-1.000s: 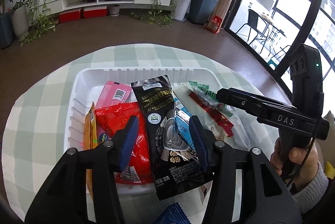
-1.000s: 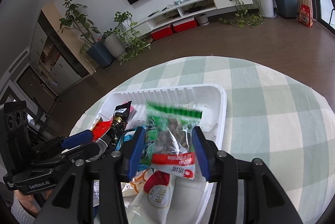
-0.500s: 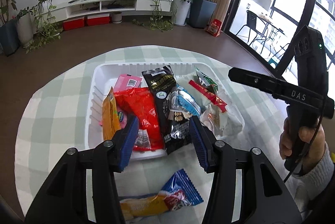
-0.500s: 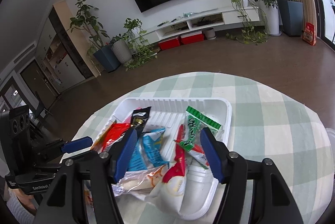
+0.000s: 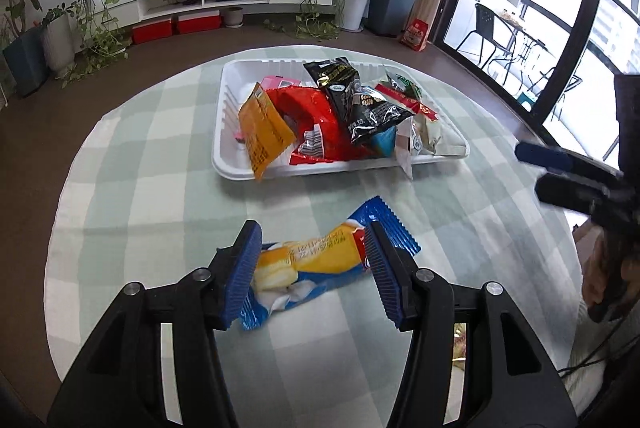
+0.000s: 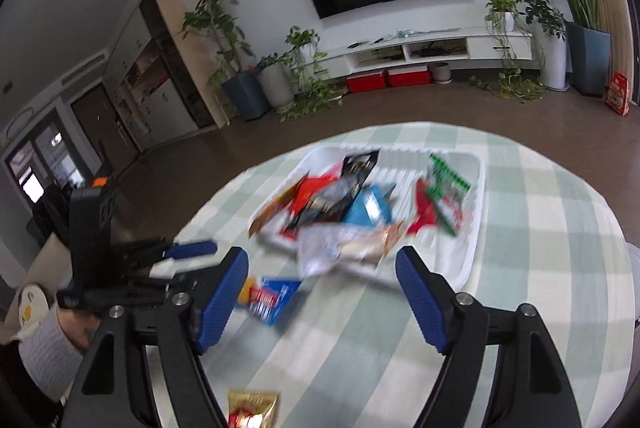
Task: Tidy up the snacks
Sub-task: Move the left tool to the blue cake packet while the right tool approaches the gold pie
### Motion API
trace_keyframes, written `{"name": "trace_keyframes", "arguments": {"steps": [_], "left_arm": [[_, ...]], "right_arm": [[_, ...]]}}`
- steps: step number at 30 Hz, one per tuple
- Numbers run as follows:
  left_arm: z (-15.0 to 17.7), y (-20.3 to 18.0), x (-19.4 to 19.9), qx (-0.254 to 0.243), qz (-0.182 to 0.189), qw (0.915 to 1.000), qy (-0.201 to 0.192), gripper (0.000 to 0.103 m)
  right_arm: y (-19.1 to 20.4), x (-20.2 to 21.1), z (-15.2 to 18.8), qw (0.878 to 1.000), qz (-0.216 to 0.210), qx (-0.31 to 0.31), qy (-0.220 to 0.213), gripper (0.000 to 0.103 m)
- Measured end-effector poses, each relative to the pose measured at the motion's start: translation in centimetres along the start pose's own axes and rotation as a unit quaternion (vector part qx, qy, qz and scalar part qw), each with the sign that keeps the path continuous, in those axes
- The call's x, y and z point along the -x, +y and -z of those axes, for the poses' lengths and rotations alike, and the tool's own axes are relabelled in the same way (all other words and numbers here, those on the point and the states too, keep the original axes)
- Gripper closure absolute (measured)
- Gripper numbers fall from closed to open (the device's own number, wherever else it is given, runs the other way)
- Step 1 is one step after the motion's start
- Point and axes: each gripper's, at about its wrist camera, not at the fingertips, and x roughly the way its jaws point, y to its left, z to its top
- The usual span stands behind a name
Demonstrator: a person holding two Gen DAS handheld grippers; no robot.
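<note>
Left claw (image 5: 312,268) spread wide, straddling a crinkly blue-and-yellow snack packet (image 5: 320,260) flat on the checked table (image 5: 160,156), long axis slanting from near-left to far-right, serrated end rightward. Beyond, white ribbed plastic tray (image 5: 228,164) heaped with glossy packets. Right claw (image 6: 320,292) gaping, holding nothing, over bare cloth.

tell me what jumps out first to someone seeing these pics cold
A white tray heaped with bright snack packets sits mid-table on the green checked cloth. In front of it, a lone blue and yellow packet lies on the cloth between the open jaws of the left gripper. The right gripper hangs open and empty.
</note>
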Motion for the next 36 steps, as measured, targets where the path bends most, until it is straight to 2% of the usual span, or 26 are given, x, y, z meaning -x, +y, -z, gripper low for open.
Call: {"name": "trace_keyframes", "arguments": {"steps": [6, 12, 13, 24, 36], "left_arm": [[1.6, 0.5, 1.8, 0.007, -0.005, 1.0, -0.004, 0.052], [2.3, 0.2, 2.8, -0.006, -0.009, 0.9999, -0.004, 0.05], [2.4, 0.0, 2.7, -0.012, -0.012, 0.9999, -0.003, 0.048], [2.6, -1.1, 1.6, -0.067, -0.022, 0.9972, 0.023, 0.047], [1.8, -1.5, -1.5, -0.14, -0.026, 0.988, 0.06, 0.047]], "right_arm": [[4.2, -1.4, 6.7, 0.996, -0.011, 0.036, 0.081, 0.024], [6.5, -1.9, 10.3, 0.991, 0.015, 0.071, 0.109, 0.024], [6.6, -2.0, 10.6, 0.991, 0.015, 0.072, 0.11, 0.024], [7.8, -2.2, 12.4, 0.987, 0.025, 0.102, 0.123, 0.024], [7.9, -2.5, 12.8, 0.986, 0.016, 0.097, 0.133, 0.024]]}}
